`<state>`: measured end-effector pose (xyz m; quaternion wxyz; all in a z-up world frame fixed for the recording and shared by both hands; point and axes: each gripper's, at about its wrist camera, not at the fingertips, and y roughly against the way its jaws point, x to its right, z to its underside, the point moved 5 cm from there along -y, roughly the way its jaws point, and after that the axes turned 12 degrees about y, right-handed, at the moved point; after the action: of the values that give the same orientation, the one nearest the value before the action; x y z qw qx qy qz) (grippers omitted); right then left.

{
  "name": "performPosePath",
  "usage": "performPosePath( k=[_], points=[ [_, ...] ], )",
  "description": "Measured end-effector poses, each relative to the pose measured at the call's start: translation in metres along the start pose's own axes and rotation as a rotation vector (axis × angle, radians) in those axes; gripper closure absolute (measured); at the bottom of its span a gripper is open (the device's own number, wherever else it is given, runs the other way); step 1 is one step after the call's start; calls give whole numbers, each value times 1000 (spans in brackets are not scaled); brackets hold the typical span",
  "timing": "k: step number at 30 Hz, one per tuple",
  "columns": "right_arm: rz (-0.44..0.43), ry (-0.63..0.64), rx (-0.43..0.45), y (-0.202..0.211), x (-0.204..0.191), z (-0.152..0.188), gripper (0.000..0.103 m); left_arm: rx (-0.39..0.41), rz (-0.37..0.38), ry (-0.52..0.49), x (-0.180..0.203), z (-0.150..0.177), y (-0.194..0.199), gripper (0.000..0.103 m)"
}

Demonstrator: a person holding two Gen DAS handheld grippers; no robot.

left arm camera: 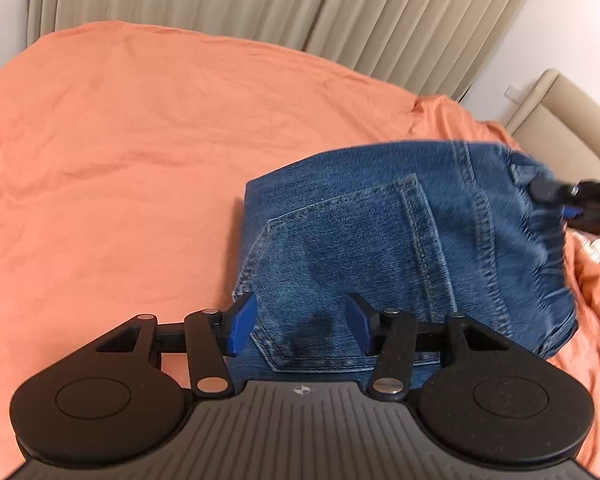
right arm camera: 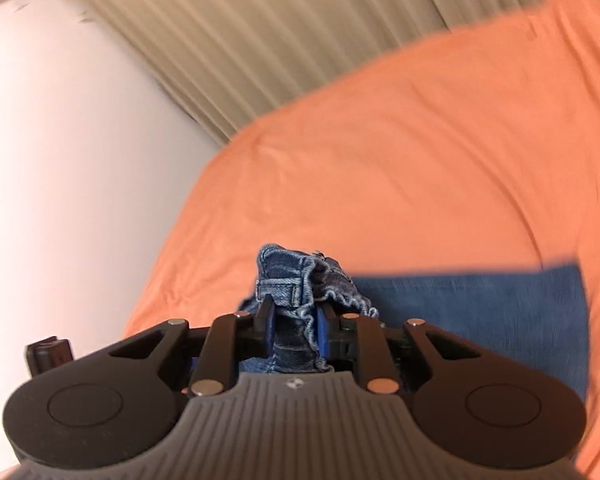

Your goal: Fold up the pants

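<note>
The folded blue jeans point(left arm camera: 400, 248) lie on the orange bedsheet point(left arm camera: 120, 140), back pocket point(left arm camera: 348, 264) up, toward four o'clock in the left wrist view. There the left gripper point(left arm camera: 300, 320) hangs over the pocket's near edge, blue pads point(left arm camera: 244, 320) spread apart and gripping nothing. Only the right wrist view shows the right gripper point(right arm camera: 296, 328) pinching a bunched waistband fold with a belt loop point(right arm camera: 280, 290); the left view catches just its blurred tip at three o'clock
</note>
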<state>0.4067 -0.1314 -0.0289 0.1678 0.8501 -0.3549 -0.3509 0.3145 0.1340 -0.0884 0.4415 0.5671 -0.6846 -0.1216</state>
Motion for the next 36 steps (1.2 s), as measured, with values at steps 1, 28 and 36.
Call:
performPosePath(
  k=[1,28,36],
  points=[
    [22,28,4,6,-7,-9,87,4,9,0,4,-2,1,44],
    [436,-216,-138,-19,200,73,55,-123,-120,-114,12,8,-108,52],
    [396,-58,-23,38,136,87,64,-60,-110,-173,22,21,-42,52]
  ],
)
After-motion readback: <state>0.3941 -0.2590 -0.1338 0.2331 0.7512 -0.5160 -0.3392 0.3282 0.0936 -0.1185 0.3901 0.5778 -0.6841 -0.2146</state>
